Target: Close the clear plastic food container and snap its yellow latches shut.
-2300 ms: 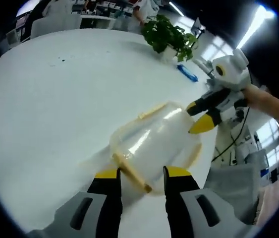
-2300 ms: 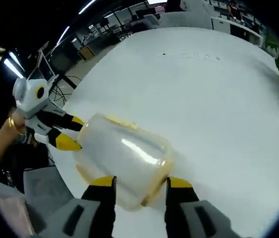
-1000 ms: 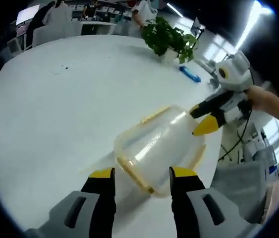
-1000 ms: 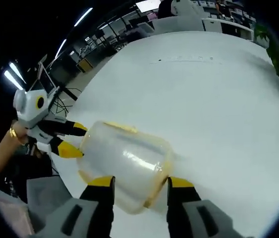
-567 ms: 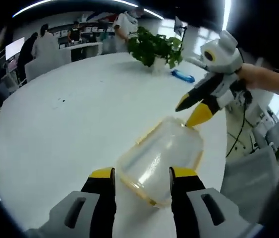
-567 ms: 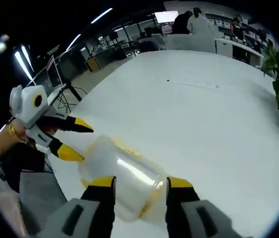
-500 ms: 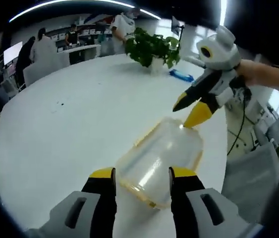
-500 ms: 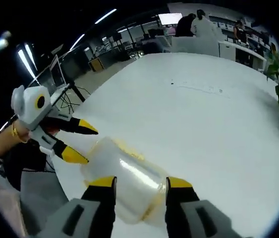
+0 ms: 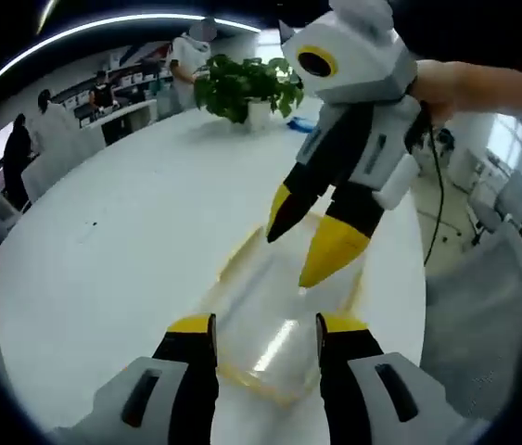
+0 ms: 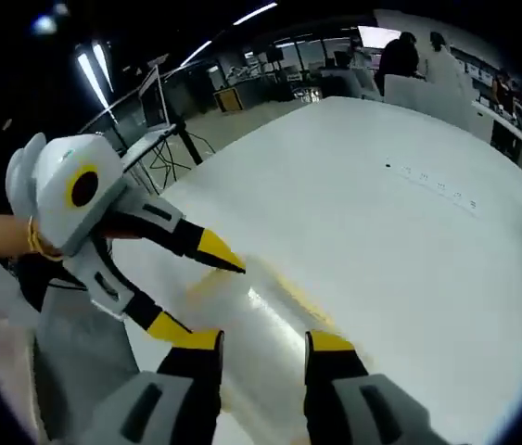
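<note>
Now, in the left gripper view, a group of people (image 9: 19, 153) stands at desks on the far left, beyond the round white table (image 9: 103, 250). Nearer the middle, the left gripper (image 9: 263, 326) rises from the bottom with its two yellow-tipped jaws spread apart and nothing between them. The clear plastic food container (image 9: 284, 315) lies on the table just past those tips, close to the table's near edge, its lid on. A yellow latch (image 9: 247, 248) runs along its left side; whether it is snapped down I cannot tell. Farther back stands a potted plant (image 9: 242, 88), with a small blue object (image 9: 305, 125) on the table beside it. On the right, the right gripper (image 9: 311, 246) comes down from above over the container's far end, jaws parted and free of any load, held by a hand (image 9: 469, 83).

In the right gripper view, the left gripper (image 10: 196, 292) enters from the left, held by a hand wearing a gold bracelet (image 10: 33, 236). Its jaws are spread, one tip just beside the container (image 10: 261, 329), the other low by the right gripper's left jaw. The right gripper (image 10: 262, 345) stands open at the bottom, the container just ahead of its tips. To the right stretches bare table (image 10: 409, 250), with people (image 10: 418, 56) seated at the far end.
</note>
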A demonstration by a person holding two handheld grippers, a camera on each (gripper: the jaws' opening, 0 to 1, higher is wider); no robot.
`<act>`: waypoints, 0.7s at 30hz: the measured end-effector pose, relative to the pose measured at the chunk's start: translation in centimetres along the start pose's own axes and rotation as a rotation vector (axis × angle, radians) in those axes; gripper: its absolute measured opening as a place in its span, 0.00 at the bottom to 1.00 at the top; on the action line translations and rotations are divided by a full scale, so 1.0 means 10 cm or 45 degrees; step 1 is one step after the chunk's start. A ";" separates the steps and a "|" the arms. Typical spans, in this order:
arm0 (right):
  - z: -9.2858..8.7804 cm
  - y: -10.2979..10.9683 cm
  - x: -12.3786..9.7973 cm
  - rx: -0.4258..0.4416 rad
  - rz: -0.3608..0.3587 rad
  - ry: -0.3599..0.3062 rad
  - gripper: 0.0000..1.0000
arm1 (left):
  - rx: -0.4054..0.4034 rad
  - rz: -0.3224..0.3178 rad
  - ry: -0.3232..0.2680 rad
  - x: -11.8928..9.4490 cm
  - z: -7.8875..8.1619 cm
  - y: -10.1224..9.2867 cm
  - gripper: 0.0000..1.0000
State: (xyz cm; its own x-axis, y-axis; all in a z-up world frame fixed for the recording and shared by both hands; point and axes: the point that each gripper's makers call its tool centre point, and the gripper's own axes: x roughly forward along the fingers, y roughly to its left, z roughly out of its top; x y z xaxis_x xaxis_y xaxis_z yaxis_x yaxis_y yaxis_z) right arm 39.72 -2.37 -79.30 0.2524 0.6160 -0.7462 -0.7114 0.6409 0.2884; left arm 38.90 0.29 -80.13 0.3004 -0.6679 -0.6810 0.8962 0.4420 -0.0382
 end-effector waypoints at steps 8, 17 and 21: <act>0.09 -0.13 0.06 -0.130 -0.027 0.069 0.35 | 0.094 -0.020 0.003 0.03 0.01 -0.07 0.43; 0.11 -0.17 0.15 -0.267 0.023 0.188 0.42 | 0.272 -0.069 0.019 0.01 -0.01 -0.22 0.57; 0.07 -0.10 0.19 -0.343 0.117 0.283 0.48 | 0.317 -0.056 0.040 0.06 -0.05 -0.25 0.57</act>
State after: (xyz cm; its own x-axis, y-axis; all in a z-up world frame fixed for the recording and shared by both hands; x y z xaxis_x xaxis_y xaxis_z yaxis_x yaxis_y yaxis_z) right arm 41.36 -1.52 -80.55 0.0518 0.5320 -0.8451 -0.8793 0.4255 0.2139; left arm 36.72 -0.88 -80.80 0.2529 -0.6627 -0.7049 0.9620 0.2496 0.1105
